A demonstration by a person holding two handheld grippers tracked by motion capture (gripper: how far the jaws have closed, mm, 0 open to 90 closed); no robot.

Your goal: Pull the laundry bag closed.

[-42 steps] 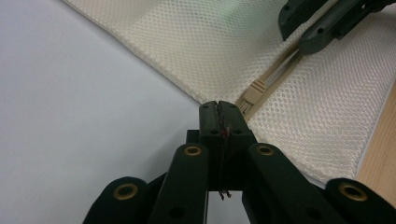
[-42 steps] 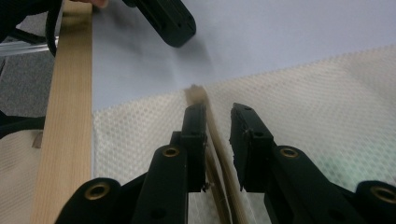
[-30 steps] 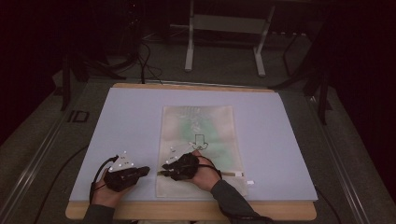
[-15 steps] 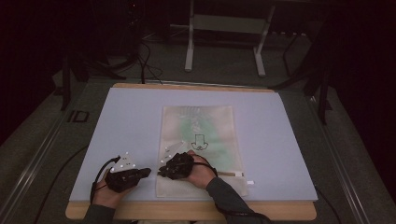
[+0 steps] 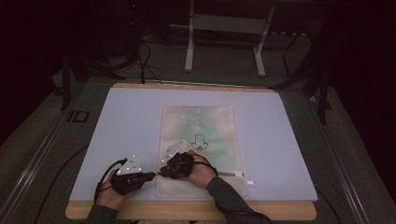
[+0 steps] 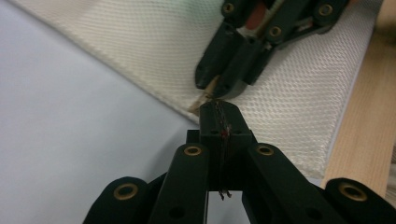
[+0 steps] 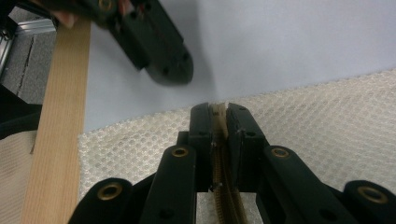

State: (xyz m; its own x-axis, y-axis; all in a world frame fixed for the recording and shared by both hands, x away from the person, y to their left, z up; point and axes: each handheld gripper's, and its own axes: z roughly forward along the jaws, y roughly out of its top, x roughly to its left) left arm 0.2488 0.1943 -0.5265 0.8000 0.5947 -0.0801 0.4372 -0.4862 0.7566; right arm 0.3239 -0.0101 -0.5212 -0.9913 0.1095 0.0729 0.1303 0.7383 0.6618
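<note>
A cream mesh pouch (image 5: 201, 126) with a green print lies flat in the middle of the pale mat (image 5: 130, 121). My right gripper (image 5: 162, 171) rests on its near left corner, with the jaws shut on the tan zipper (image 7: 226, 205) that runs lengthwise between them. My left gripper (image 5: 150, 176) lies on the mat just left of that corner, shut. Its tip (image 6: 219, 112) meets the pouch's tan end tab (image 6: 200, 101) right below the right gripper (image 6: 210, 86). Whether it pinches the tab I cannot tell. The two tips nearly touch.
The table's wooden front edge (image 5: 187, 210) runs close behind both hands. A small white piece (image 5: 251, 182) lies at the pouch's near right corner. Metal stand legs (image 5: 189, 46) and cables sit on the dark floor beyond the table.
The right hand has shifted slightly left toward the pouch's near left corner. The left hand has stayed where it was.
</note>
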